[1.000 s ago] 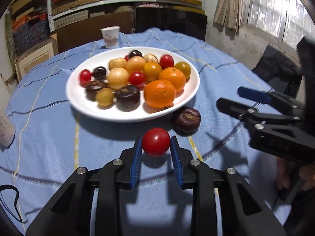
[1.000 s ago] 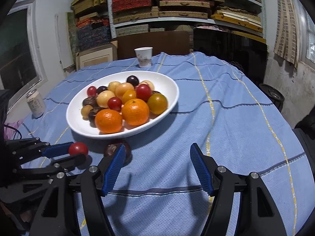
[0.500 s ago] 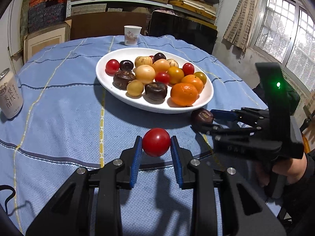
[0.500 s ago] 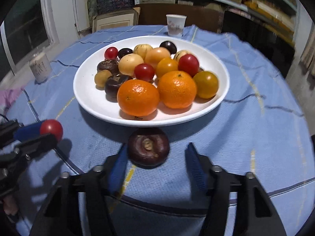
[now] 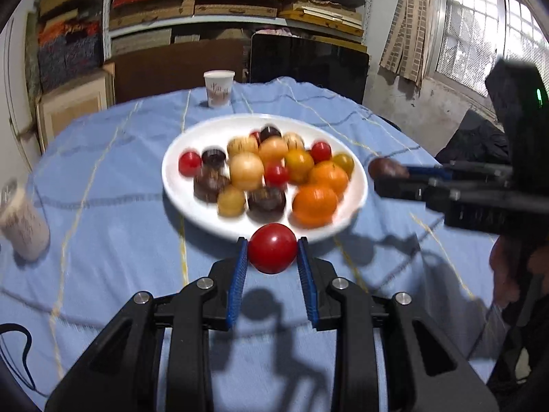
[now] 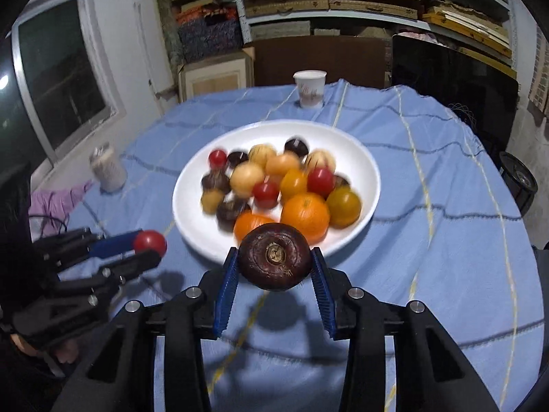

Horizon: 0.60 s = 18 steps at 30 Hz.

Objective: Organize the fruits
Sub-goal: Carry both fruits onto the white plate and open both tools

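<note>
Left hand-held gripper (image 5: 272, 252) is clamped on a red cherry tomato (image 5: 272, 248), blue pads pressing both sides, and it's up off the blue cloth with its shadow on the worktop (image 5: 103, 240) below. Over on the right, the right hand-held gripper (image 6: 274, 262) has just been closing, and a dark purple-brown round fruit (image 6: 274, 255) sits between its pads, stem end facing the camera, gripped on both flanks and clear of the cloth. Both fruits hang at the near rim of the white plate (image 6: 363, 171), the tomato to the left, the dark fruit to the right. That plate sits mid-worktop, loaded with oranges, red tomatoes, yellow and dark fruits, all a bit blurred. Behind it, at the far edge, stands a paper cup (image 6: 310, 88). A can (image 6: 107, 169) stands off to the left of the plate.
</note>
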Each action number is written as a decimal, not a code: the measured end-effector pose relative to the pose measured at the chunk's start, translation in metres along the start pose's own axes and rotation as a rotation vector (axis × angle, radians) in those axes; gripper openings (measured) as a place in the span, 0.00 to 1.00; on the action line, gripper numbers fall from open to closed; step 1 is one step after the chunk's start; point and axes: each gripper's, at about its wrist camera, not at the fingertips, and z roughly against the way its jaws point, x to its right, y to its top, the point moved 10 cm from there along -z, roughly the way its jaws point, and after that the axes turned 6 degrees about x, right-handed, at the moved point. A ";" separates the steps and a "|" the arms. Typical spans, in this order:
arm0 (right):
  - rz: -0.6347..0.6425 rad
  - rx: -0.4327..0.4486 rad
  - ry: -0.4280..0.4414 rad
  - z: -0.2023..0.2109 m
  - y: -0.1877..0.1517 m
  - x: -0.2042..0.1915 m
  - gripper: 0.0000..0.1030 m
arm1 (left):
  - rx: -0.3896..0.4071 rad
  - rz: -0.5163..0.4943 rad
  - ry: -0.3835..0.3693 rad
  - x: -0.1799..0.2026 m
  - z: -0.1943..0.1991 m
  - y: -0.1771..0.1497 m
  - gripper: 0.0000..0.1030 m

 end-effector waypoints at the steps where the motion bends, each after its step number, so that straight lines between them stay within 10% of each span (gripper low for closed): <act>1: -0.001 0.003 0.000 -0.004 0.011 0.001 0.41 | 0.004 -0.004 0.007 -0.002 -0.004 0.008 0.28; 14: 0.000 -0.055 -0.045 -0.094 0.070 0.014 0.43 | -0.079 0.012 0.057 -0.032 -0.083 0.049 0.29; 18: -0.003 -0.020 -0.046 -0.087 0.069 0.015 0.54 | -0.034 -0.003 0.099 -0.035 -0.075 0.048 0.86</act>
